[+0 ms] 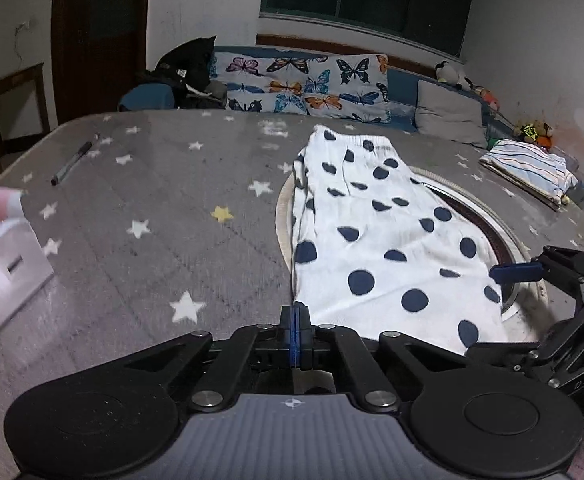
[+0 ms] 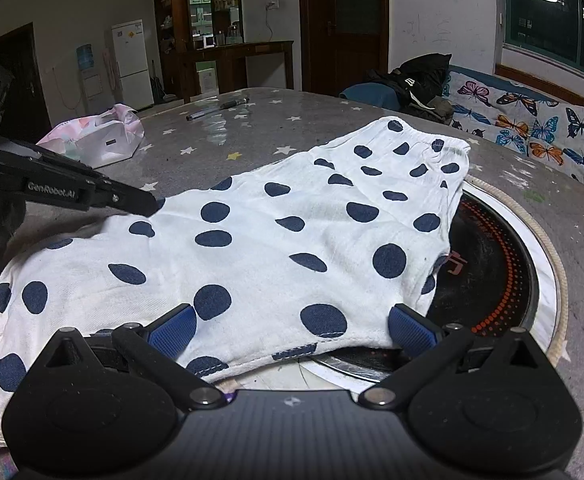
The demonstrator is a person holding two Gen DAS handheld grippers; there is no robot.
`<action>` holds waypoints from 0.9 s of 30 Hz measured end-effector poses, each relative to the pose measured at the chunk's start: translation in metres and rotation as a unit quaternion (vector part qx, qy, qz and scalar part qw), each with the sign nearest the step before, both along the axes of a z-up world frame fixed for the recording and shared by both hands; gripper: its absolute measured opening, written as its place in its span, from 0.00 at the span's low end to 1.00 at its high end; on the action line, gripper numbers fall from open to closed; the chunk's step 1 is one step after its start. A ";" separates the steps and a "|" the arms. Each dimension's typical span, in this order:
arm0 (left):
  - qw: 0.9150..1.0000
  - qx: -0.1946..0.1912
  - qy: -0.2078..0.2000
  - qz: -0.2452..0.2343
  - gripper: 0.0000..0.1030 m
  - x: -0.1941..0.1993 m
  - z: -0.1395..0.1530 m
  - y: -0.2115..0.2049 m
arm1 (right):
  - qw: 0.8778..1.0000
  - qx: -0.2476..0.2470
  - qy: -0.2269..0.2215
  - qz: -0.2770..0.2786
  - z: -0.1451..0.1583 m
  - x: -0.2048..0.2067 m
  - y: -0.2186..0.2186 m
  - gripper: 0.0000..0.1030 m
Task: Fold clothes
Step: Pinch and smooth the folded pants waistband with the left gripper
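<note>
- Indoors, we hold two grippers over a round table (image 1: 140, 184) covered in a grey cloth printed with stars, where a white garment with navy polka dots (image 1: 376, 236) lies spread out.
- We see the garment draped partly over a circular cooktop inset (image 2: 492, 264) in the table's middle, its elastic waistband (image 2: 432, 140) at the far end, and its near hem (image 2: 292, 350) just in front of the right gripper.
- Our left gripper (image 1: 294, 334) has its blue pads pressed together at the garment's near left edge; we cannot tell from either view whether any fabric is caught between them.
- Our right gripper (image 2: 292, 330) stands wide apart, one blue pad (image 2: 174, 330) resting on the cloth at left and the other at the hem's right corner, with the fabric lying between them and not pinched.
- In the right wrist view, the left gripper's black arm reaches in from the left and touches the garment's left edge.
- On the table's far left we note a pen (image 1: 72, 164) and, nearer, a white and pink bag (image 2: 100, 140).
- A folded striped cloth (image 1: 532, 170) sits at the far right of the table.
- Beyond it, a sofa (image 1: 402, 84) carries a butterfly-print cushion (image 1: 300, 80) and a grey pillow (image 1: 450, 114).
</note>
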State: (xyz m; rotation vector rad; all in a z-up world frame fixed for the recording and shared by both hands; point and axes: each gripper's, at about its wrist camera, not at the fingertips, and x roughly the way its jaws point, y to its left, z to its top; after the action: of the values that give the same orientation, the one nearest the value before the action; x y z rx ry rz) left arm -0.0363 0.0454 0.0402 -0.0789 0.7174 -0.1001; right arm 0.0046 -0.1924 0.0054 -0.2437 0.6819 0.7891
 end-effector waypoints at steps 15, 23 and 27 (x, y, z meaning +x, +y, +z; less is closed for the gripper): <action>0.987 -0.038 0.031 -0.151 0.10 0.077 0.014 -0.080 | 1.000 0.000 0.000 0.000 0.000 0.000 0.001 1.00; 0.982 -0.035 0.073 -0.172 0.10 0.140 -0.017 -0.108 | 1.000 0.000 0.000 0.000 0.000 0.000 0.001 1.00; 0.985 -0.024 0.060 -0.162 0.11 0.162 -0.018 -0.113 | 1.000 0.000 0.000 0.000 0.000 0.000 0.001 1.00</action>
State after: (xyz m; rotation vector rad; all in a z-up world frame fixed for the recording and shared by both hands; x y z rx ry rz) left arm 0.1255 -0.0677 0.0224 -0.0128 0.8451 -0.4275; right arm 0.0047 -0.1913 0.0049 -0.2440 0.6821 0.7893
